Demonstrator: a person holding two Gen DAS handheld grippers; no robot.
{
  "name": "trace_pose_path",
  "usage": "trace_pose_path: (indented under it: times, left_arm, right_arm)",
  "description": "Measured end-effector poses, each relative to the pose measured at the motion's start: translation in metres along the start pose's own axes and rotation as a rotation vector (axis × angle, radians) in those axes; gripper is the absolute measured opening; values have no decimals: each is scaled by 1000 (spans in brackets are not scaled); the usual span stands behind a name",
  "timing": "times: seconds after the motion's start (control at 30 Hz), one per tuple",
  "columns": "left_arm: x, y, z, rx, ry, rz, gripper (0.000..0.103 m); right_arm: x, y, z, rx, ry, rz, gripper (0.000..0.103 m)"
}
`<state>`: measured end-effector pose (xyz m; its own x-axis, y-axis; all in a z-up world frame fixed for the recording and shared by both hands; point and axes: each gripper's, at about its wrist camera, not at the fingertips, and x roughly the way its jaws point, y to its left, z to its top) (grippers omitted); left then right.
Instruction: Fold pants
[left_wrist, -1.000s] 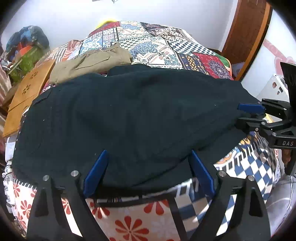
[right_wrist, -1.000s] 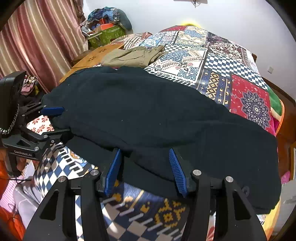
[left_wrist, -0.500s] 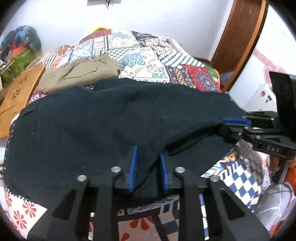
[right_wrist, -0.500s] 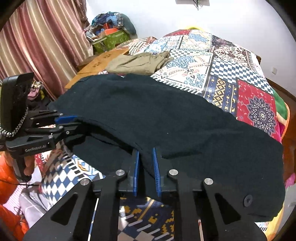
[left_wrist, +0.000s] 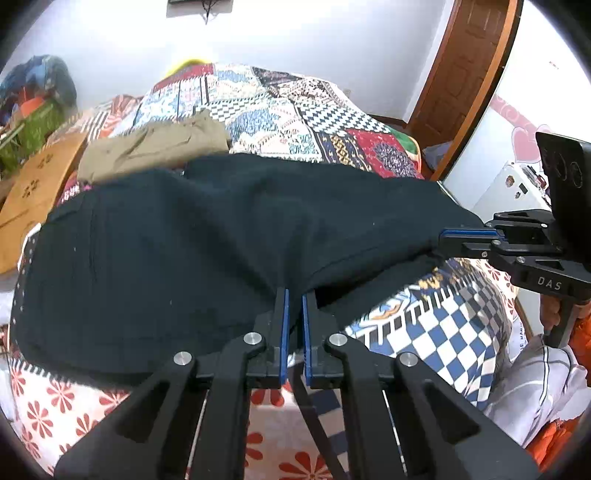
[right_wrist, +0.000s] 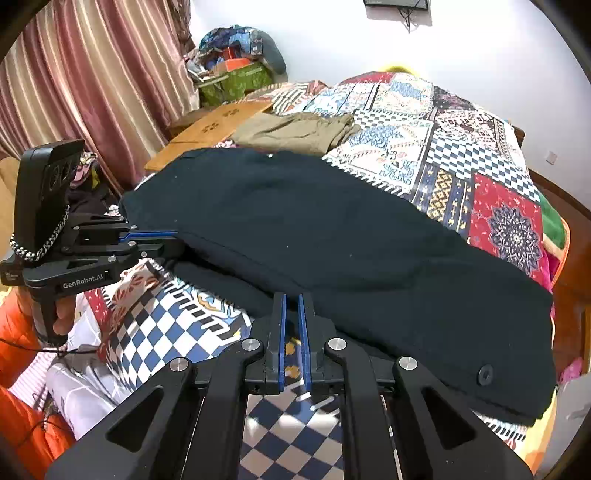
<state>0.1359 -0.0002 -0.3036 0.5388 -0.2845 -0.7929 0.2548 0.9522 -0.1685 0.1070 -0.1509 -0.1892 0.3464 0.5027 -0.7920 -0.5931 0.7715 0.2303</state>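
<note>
Dark navy pants (left_wrist: 221, 240) lie lengthwise across the patchwork quilt (left_wrist: 295, 118) of a bed. My left gripper (left_wrist: 293, 295) is shut on their near edge, with dark cloth pinched between the blue pads. The right gripper (left_wrist: 448, 238) shows at the right of this view, clamped on the same edge. In the right wrist view my right gripper (right_wrist: 291, 301) is shut on the pants (right_wrist: 332, 229), and the left gripper (right_wrist: 173, 238) grips the edge at the left. The held edge is raised; a lower dark layer rests on the quilt.
A folded khaki garment (left_wrist: 155, 147) lies just beyond the pants, beside a wooden board (left_wrist: 33, 192). A striped curtain (right_wrist: 92, 92) and a pile of bags (right_wrist: 236, 62) stand on the left side. A wooden door (left_wrist: 465, 74) is at the far right.
Both grippers went from open around the pants' near edge to shut on it. They then rose a little, lifting that edge off the quilt.
</note>
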Motion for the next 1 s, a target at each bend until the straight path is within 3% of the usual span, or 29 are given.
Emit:
trace_pose_path:
  times: [0.27,0.43,0.53,0.7,0.87,1.0]
  left_arm:
    - [1,-4,-14,26,35,-4,5]
    - [-11,4,-6,0,21,-5,8]
    - [-18,11,2,-31,3,-17,9]
    - [-13,26,12,-83,-4,9,11]
    - [12,33,11,-105,46,38,19]
    - [24,34,1,-101,55,78,40]
  right_arm:
    - [-1,-6,9,36,-8,9,7]
    - [8,-10,24,79,-20,20,15]
    - [19,-7,32,78,-27,30,26]
    - [48,-6,26,83,72,39,28]
    - [40,-5,8,50,87,14,28]
    - [30,-14,0,77,102,16,27]
